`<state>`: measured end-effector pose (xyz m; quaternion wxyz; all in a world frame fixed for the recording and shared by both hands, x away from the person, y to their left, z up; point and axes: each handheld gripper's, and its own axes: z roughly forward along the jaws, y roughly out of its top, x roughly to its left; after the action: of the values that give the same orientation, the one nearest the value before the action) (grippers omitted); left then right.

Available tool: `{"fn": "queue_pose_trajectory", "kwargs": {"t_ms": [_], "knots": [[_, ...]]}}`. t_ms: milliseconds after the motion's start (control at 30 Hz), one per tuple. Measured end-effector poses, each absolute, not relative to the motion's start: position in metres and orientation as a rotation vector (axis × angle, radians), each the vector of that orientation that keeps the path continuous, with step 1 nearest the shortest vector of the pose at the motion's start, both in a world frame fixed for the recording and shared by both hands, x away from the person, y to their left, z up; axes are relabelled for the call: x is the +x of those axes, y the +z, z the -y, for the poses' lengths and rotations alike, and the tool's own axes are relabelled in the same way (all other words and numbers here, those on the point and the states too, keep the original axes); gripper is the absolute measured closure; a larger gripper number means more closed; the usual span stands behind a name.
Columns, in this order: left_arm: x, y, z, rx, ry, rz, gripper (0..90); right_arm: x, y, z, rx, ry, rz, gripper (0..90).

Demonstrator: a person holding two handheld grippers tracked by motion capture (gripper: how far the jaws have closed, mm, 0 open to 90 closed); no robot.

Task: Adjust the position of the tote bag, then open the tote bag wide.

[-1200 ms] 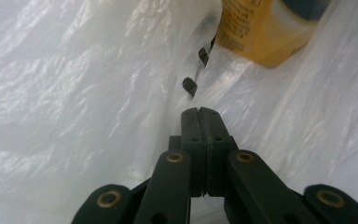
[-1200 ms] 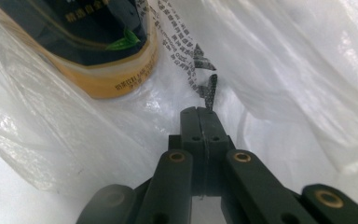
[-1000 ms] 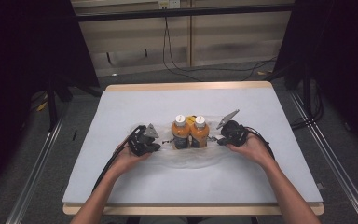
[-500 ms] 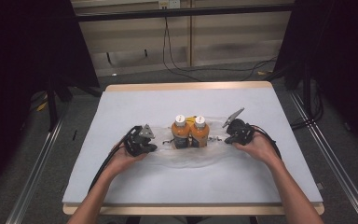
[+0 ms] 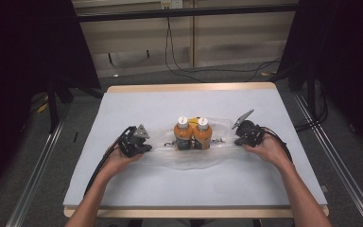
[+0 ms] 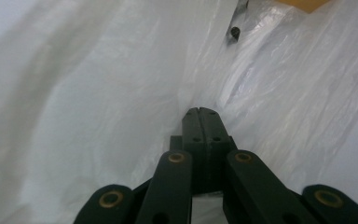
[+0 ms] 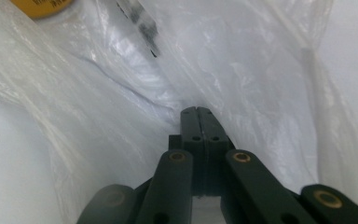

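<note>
Two orange bottles with white caps, one (image 5: 183, 134) beside the other (image 5: 203, 133), stand upright mid-table inside a clear plastic bag (image 5: 189, 160) that lies spread on the white table (image 5: 137, 104). My left gripper (image 5: 149, 147) is at the bag's left end and my right gripper (image 5: 237, 140) at its right end. In the left gripper view the jaws (image 6: 200, 111) are shut with the film (image 6: 121, 93) pinched at their tips. The right gripper's jaws (image 7: 196, 110) are likewise shut on the film (image 7: 242, 60), and an orange bottle (image 7: 44, 7) shows at the top left.
Cables (image 5: 194, 71) lie on the floor beyond the table's far edge. Dark frame posts (image 5: 52, 94) stand at the left and right, and metal rails (image 5: 33, 179) run along both sides. Bare table surface lies in front of and behind the bag.
Both grippers have moved outward, the right one farther, and the bag is drawn wider between them. The bottles have stayed in place.
</note>
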<state>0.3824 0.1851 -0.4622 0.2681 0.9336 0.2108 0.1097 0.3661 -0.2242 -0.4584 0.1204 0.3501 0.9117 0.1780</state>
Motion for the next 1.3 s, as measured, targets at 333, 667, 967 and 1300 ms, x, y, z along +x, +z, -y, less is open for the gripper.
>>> {"fn": "queue_pose_trajectory", "kwargs": {"t_ms": [333,667,967,1300], "knots": [[0.383,-0.464,-0.189,2.544,0.330,-0.575,90.0,0.361,-0.457,0.234,1.041,0.439,-2.628,90.0],[0.384,-0.465,-0.203,2.530,0.336,-0.607,90.0,0.361,-0.458,0.242,1.054,0.442,-2.614,90.0],[0.388,-0.465,-0.215,2.499,0.290,-0.644,90.0,0.359,-0.458,0.248,1.056,0.382,-2.596,90.0],[0.387,-0.462,-0.212,2.412,0.212,-0.638,90.0,0.359,-0.453,0.262,1.134,0.638,-2.567,90.0]]}}
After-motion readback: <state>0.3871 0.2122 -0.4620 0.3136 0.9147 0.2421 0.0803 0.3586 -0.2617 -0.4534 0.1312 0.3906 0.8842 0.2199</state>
